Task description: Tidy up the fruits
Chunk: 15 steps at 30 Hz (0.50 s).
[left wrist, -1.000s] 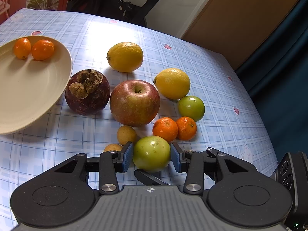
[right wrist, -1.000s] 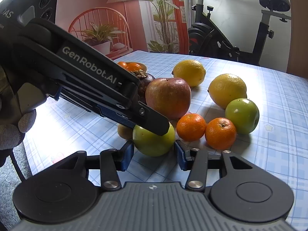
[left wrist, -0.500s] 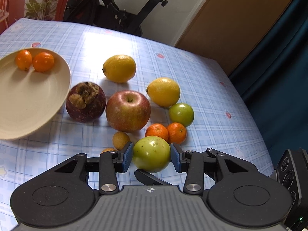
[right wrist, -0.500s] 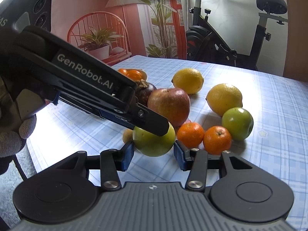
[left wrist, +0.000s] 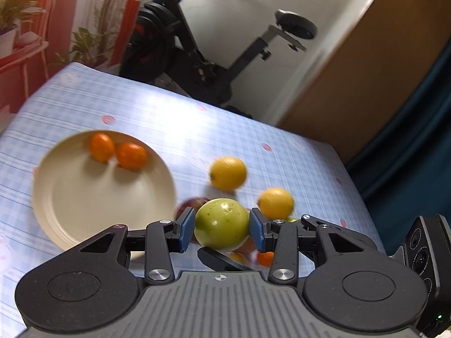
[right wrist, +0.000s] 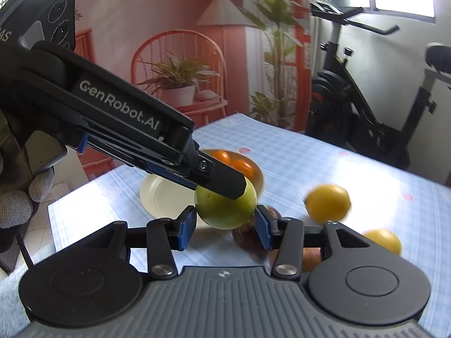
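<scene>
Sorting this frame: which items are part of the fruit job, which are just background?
In the job:
- round green fruit, clamped by left gripper and right gripper
- cream round plate holding two small orange fruits
- two yellow lemons

Lying about:
- black exercise bike
- potted plant
- red wire chair

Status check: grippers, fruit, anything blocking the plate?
Both grippers, left and right, shut on one green fruit. Plate holds two oranges. Path clear.
</scene>
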{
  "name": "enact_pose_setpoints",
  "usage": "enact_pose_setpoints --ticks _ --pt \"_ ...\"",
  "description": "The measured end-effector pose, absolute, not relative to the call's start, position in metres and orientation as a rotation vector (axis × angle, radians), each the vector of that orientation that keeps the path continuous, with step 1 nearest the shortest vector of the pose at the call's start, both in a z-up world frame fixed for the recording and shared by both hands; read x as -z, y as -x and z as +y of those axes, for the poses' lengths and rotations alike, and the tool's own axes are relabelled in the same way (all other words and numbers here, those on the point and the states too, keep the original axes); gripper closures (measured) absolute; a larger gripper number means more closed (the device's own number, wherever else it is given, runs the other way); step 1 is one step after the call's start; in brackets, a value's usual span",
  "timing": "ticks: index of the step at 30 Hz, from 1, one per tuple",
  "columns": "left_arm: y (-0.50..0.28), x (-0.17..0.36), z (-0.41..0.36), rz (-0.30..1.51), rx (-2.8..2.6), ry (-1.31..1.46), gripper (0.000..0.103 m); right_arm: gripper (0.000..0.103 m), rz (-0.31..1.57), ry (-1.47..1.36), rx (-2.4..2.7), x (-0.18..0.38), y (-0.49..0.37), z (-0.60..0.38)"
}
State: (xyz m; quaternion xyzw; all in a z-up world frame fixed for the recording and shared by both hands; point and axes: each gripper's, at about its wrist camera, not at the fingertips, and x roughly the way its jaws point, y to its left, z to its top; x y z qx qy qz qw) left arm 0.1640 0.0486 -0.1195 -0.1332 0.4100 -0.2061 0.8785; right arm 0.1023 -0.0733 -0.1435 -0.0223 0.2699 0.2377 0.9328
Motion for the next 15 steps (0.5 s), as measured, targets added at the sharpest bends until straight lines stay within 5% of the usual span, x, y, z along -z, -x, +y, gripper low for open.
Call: enact_pose_setpoints --ticks 15 --pt "-0.249 0.158 0.156 0.905 0.277 0.420 0.059 0.055 0.670 0.136 -0.590 0.183 -0.231 0.021"
